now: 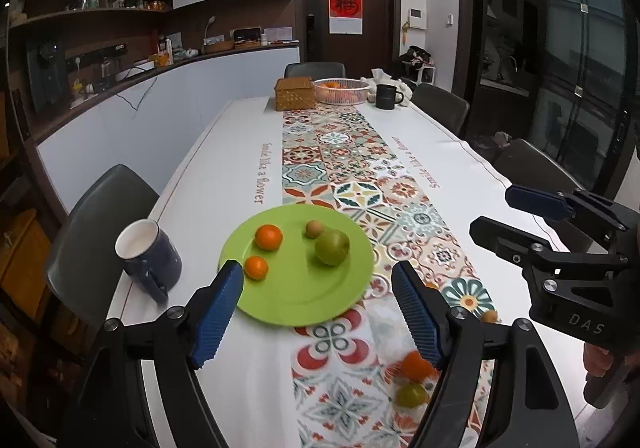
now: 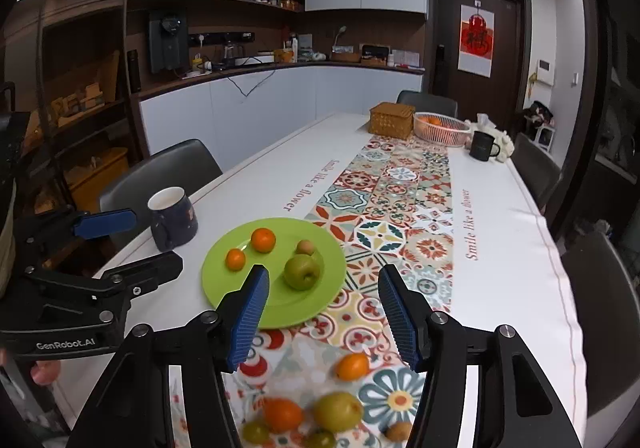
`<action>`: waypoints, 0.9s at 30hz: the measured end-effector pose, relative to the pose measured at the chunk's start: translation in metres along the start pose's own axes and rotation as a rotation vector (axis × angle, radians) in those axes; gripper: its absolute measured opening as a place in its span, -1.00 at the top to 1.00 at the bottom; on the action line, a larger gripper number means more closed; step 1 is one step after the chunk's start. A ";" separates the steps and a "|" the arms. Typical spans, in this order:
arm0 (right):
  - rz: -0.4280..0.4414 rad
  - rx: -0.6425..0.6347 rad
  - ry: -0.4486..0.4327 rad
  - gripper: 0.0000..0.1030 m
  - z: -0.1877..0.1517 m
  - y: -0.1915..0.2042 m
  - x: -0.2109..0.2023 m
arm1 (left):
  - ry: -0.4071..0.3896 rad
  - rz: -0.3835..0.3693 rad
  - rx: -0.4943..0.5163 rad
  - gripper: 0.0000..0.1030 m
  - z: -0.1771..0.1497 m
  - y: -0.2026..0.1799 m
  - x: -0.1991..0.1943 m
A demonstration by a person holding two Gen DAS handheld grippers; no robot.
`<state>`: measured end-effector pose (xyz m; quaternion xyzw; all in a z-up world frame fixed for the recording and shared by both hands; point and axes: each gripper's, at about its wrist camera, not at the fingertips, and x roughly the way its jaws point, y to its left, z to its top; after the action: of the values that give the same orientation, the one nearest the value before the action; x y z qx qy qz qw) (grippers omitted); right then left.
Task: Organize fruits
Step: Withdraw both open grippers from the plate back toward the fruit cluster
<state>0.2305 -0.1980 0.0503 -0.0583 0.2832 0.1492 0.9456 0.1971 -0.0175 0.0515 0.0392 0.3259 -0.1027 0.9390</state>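
A green plate [image 1: 304,300] [image 2: 224,284] holds two oranges [image 1: 269,237] [image 2: 263,240], a green apple [image 1: 332,247] [image 2: 302,272] and a small brown fruit [image 1: 313,229] [image 2: 305,247]. Loose fruits lie on the patterned runner near me: an orange [image 2: 352,366] [image 1: 416,366], green ones [image 2: 337,411] [image 1: 411,395] and several more. My left gripper [image 1: 318,314] is open and empty above the plate's near edge. My right gripper [image 2: 323,314] is open and empty above the runner, just beyond the loose fruits.
A dark blue mug [image 1: 150,258] [image 2: 173,217] stands left of the plate. At the far end are a wicker box [image 1: 295,93], a white fruit basket [image 1: 341,90] and a black mug [image 1: 387,97]. Grey chairs [image 1: 100,232] line both sides.
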 end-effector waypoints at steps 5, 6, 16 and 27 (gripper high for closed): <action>-0.010 -0.005 -0.002 -0.12 -0.018 -0.002 -0.018 | 0.008 -0.016 0.023 -0.49 -0.016 -0.014 -0.008; -0.013 -0.010 0.000 -0.12 -0.023 -0.003 -0.021 | 0.009 -0.019 0.031 -0.49 -0.019 -0.018 -0.009; -0.055 -0.048 0.027 -0.12 -0.058 -0.005 -0.042 | 0.015 -0.068 0.114 -0.49 -0.047 -0.040 -0.015; -0.065 -0.111 0.093 -0.12 -0.090 0.000 -0.045 | 0.065 -0.118 0.181 -0.50 -0.077 -0.058 -0.007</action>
<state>0.1479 -0.2265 0.0007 -0.1267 0.3162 0.1311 0.9310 0.1329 -0.0624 -0.0052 0.1076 0.3472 -0.1855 0.9129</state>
